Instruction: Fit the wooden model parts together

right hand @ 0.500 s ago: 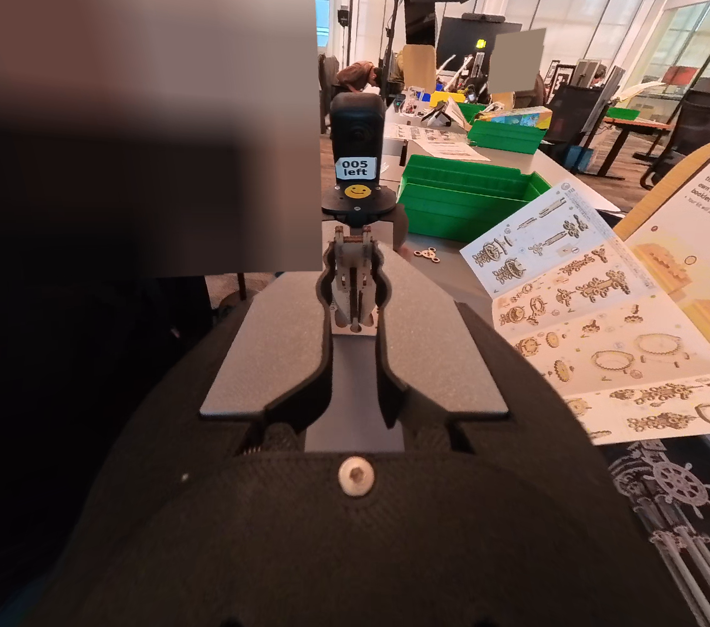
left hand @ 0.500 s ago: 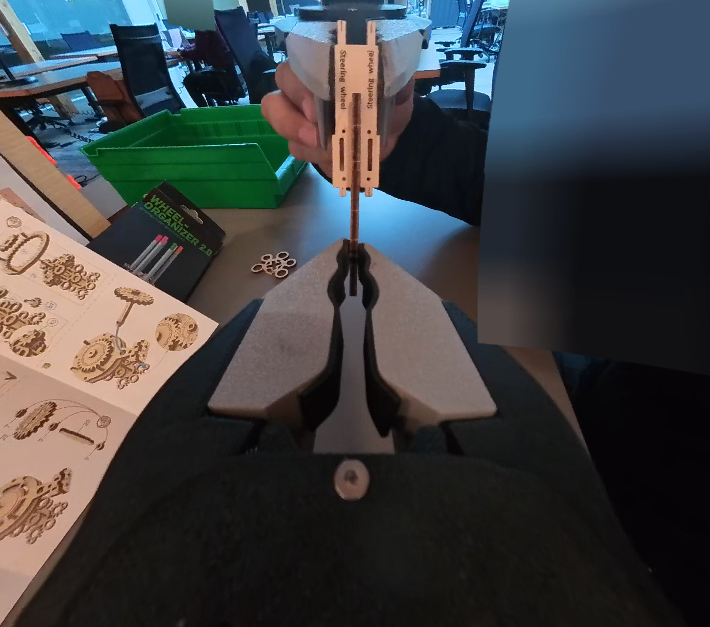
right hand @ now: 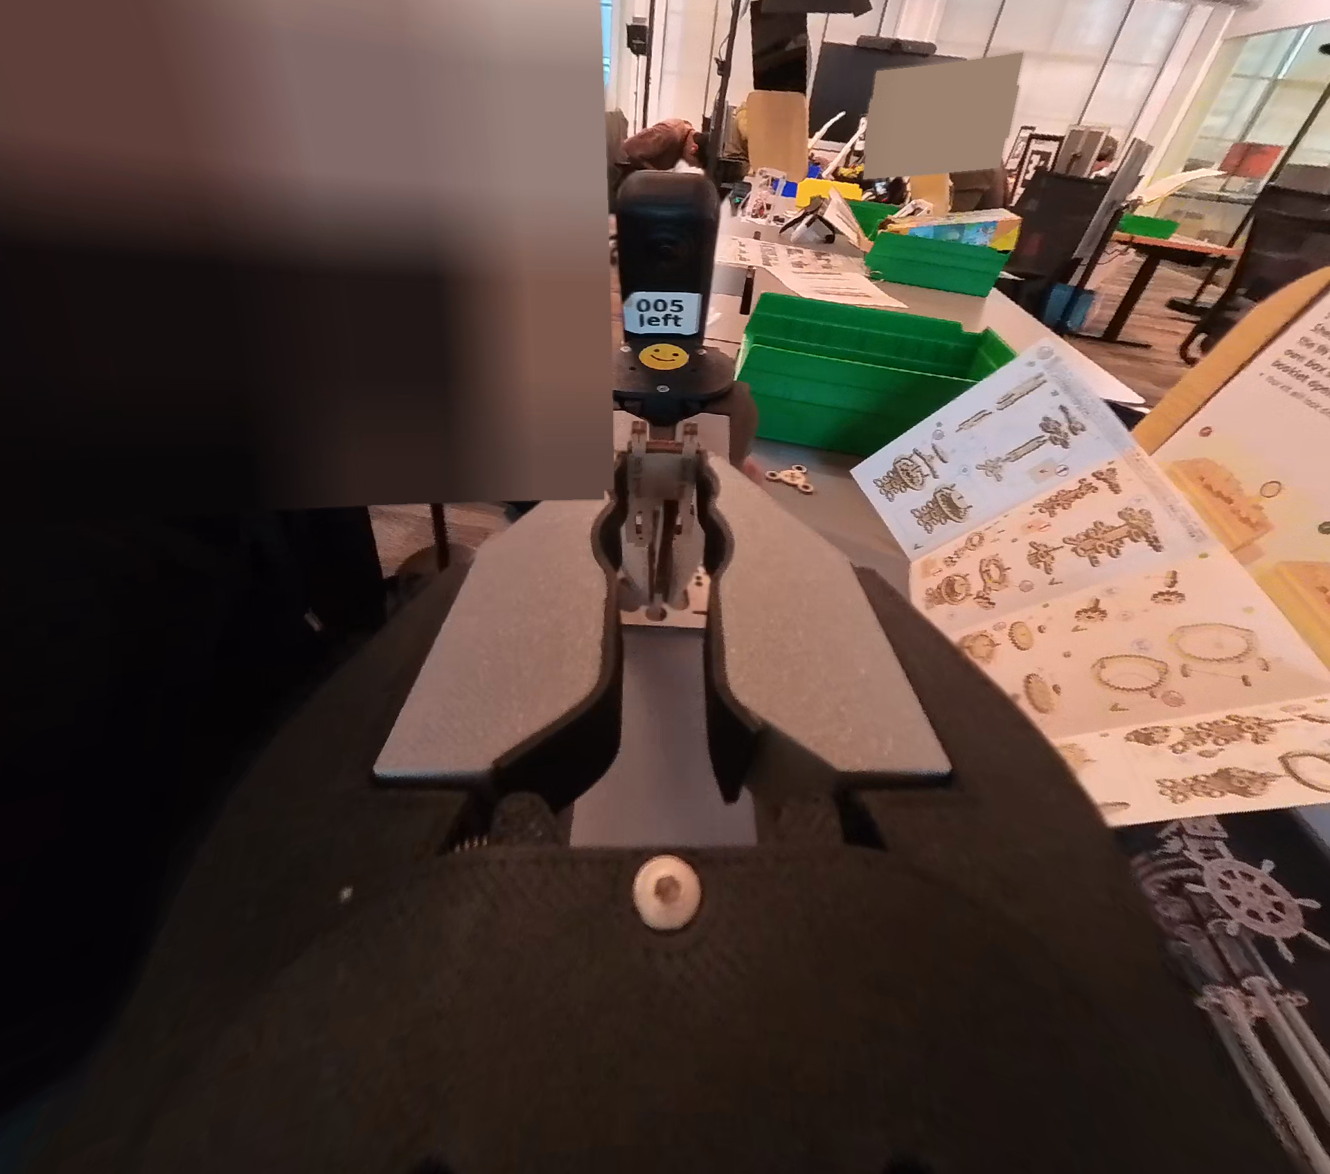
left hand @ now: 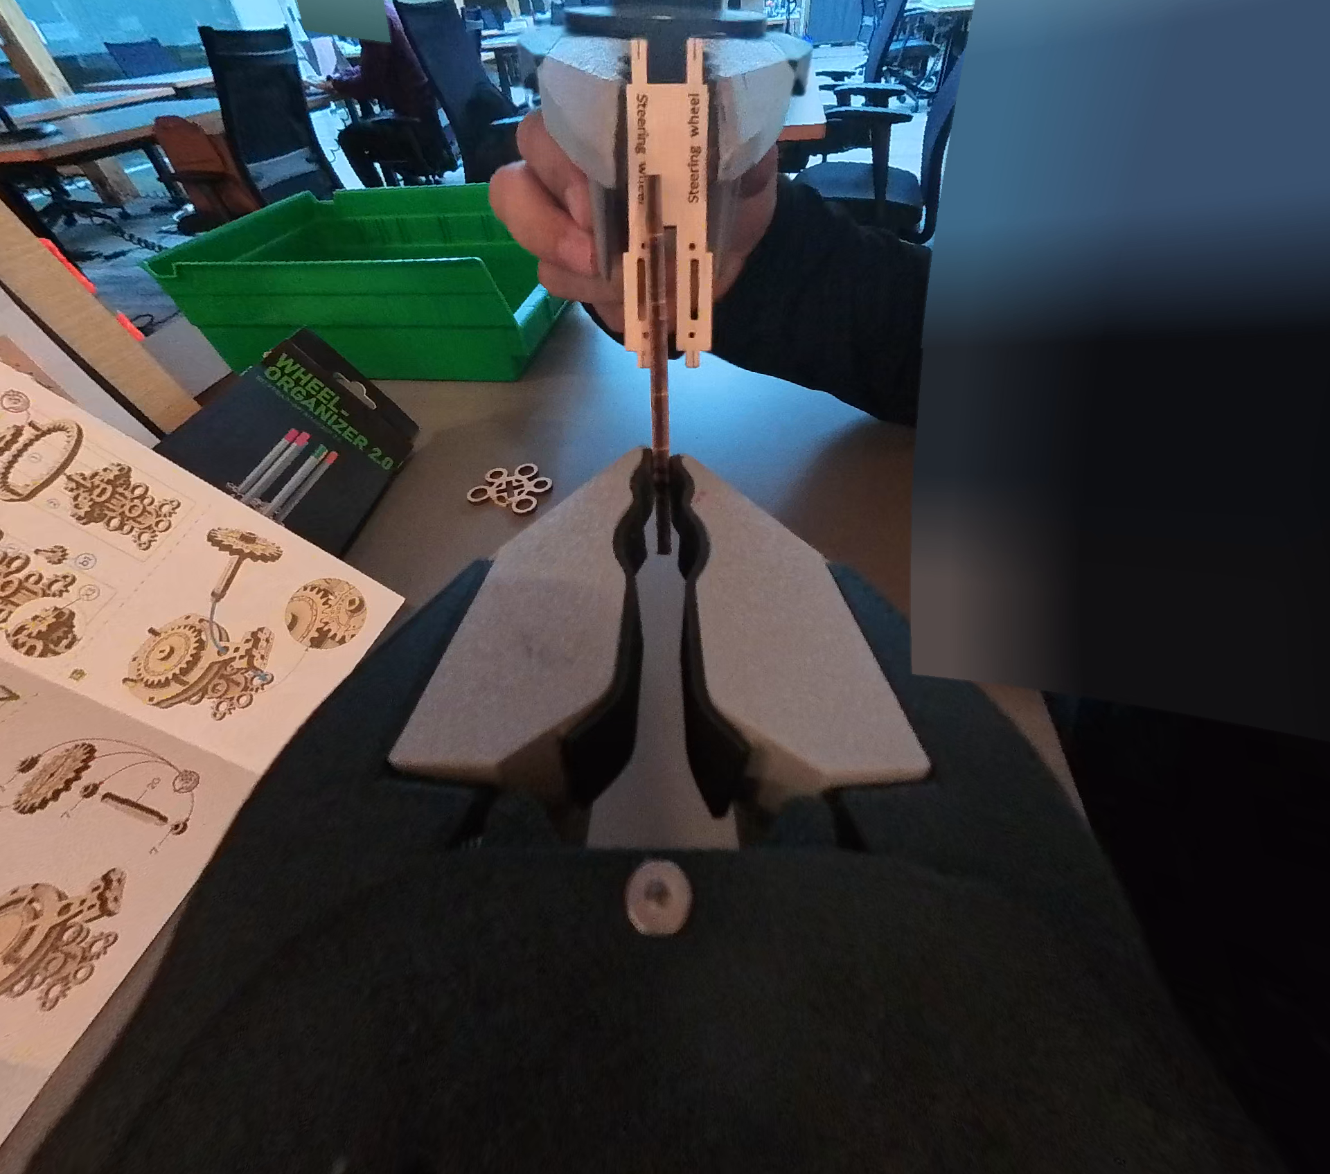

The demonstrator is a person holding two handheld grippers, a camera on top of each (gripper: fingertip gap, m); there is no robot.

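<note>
Though gripped, wooden strip [left hand: 658, 420] endwise toward forked wooden plate [left hand: 669, 218]

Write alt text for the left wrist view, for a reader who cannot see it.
The left gripper pinches a thin dark wooden strip, whose far end sits in the slot of a pale forked wooden piece held by the right gripper opposite. On the table: a green bin, instruction sheet, small wooden part.

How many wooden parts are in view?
3: thin dark wooden rod in left gripper; pale slotted wooden plate in right gripper; small ring-cluster piece loose on grey table. Green bin may hide more.
</note>
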